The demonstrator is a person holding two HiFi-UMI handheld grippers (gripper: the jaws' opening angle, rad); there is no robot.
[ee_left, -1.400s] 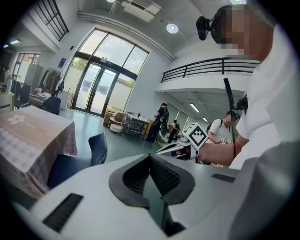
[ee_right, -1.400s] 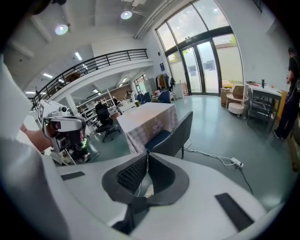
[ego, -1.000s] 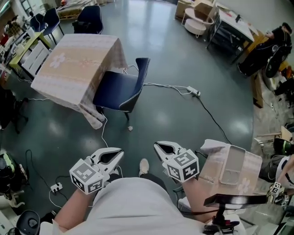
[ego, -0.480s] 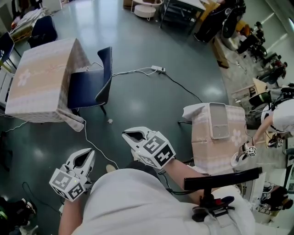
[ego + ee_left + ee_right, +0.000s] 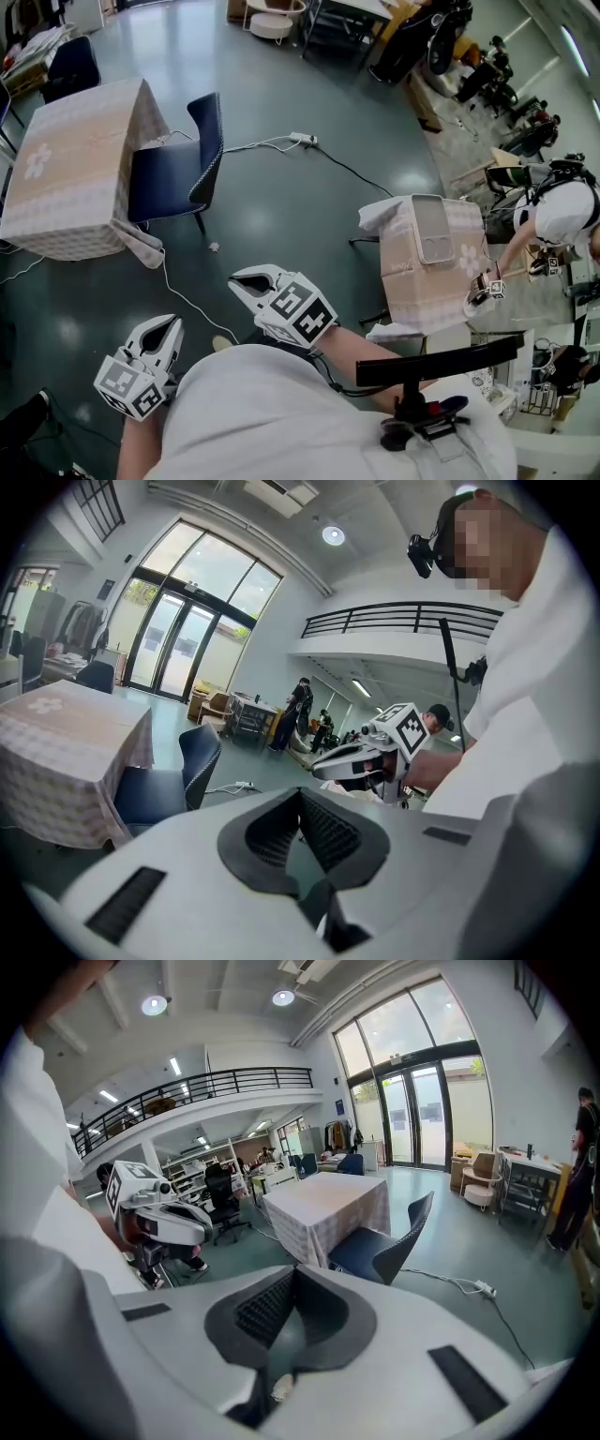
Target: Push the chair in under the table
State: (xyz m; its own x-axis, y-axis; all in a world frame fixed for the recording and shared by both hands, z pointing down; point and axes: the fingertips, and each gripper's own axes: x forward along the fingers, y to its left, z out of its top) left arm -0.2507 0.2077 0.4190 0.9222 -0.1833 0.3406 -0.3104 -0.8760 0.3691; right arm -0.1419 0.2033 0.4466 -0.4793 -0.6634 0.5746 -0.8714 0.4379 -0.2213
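Observation:
A dark blue chair [image 5: 173, 173] stands on the floor at the upper left, its seat partly under the corner of a table [image 5: 66, 164] draped with a pale patterned cloth. Its backrest faces away from the table. Both grippers hover over the floor, well short of the chair. My left gripper [image 5: 172, 325] is at the lower left, shut and empty. My right gripper [image 5: 240, 278] is beside it, nearer the chair, also shut and empty. The chair [image 5: 164, 785] and table [image 5: 56, 752] show ahead in the left gripper view. The right gripper view also has the chair [image 5: 380, 1246].
A white power strip [image 5: 302, 141] with its cable lies on the floor right of the chair. Another cable trails near the table's corner. A second cloth-covered table [image 5: 412, 272] with a tray stands at the right. A person [image 5: 562, 211] bends beyond it. More chairs [image 5: 70, 61] stand far left.
The view has swung, so the chair and table now sit further left. Both grippers have shifted left and lower in the picture, still shut. The chair has not moved against the table.

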